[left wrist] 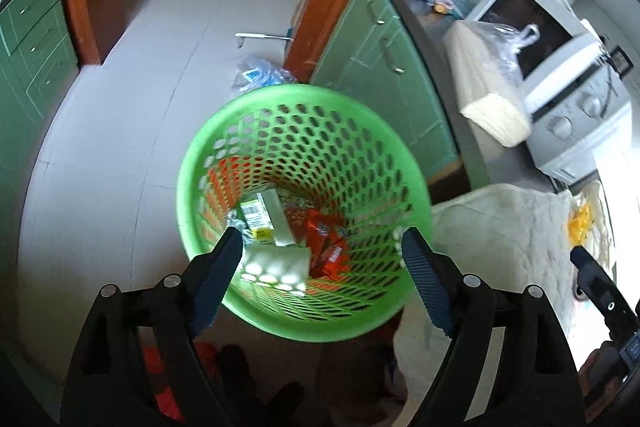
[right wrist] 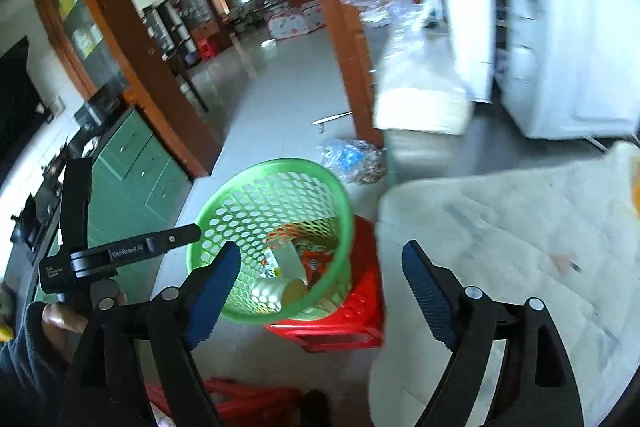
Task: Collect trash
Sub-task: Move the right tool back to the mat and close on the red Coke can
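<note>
Left gripper (left wrist: 322,251) spread, empty, above basket (left wrist: 208,147) holding wrappers (left wrist: 328,247) and box (left wrist: 264,215). Right gripper (right wrist: 322,263) spread, empty. Basket rests on red stool (right wrist: 360,315).

Left wrist view: close above the green perforated plastic basket (left wrist: 304,211), looking steeply down into it between its own fingers. Right wrist view: farther back and to the right, tilted down less, basket (right wrist: 276,239) lower left. Both share basket, pale tiled floor (left wrist: 160,67), green cabinets (right wrist: 136,163).
</note>
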Motion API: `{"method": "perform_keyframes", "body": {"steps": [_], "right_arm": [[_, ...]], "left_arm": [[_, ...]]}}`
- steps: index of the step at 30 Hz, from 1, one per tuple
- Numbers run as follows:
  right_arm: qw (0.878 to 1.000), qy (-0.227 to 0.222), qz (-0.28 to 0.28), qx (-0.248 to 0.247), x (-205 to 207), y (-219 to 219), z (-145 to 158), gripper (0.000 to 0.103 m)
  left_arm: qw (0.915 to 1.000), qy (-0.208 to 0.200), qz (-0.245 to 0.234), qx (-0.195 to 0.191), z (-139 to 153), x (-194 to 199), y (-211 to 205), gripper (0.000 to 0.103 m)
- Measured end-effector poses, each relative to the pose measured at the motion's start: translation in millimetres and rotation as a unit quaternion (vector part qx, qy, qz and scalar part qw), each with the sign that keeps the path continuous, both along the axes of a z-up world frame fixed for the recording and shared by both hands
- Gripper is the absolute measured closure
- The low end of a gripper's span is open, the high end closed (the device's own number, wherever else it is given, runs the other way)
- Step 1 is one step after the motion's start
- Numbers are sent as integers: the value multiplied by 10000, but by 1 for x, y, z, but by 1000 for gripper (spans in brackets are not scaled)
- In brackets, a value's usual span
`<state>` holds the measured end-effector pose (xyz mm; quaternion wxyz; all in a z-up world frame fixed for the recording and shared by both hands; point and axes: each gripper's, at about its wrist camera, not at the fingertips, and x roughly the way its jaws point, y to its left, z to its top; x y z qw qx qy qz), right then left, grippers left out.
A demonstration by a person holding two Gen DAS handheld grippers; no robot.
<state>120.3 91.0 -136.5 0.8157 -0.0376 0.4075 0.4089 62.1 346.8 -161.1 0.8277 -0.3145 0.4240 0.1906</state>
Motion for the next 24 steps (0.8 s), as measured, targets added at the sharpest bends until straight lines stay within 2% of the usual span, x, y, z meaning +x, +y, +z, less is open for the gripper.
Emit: {"method": "perform_keyframes", "body": {"steps": [6, 11, 17, 21, 24], "right_arm": [[9975, -80, -702, -56, 4, -76, 7, 19], [9893, -55, -1447, -146, 18, -139, 10, 19], [9689, 46, -2460, -253, 41, -223, 11, 19], [9514, 346, -3058, -102, 57, -271, 9, 19], [9339, 690, -3506, 91, 72, -304, 6, 19]], "left_arm": [[9993, -171, -316, 57, 19, 15, -34, 22], [9972, -274, -687, 101, 30, 32, -66, 22], [9939, -336, -1048, 75, 36, 48, -98, 22], [9923, -343, -1185, 72, 37, 55, -111, 22], [9912, -365, -1276, 28, 36, 59, -117, 22]]}}
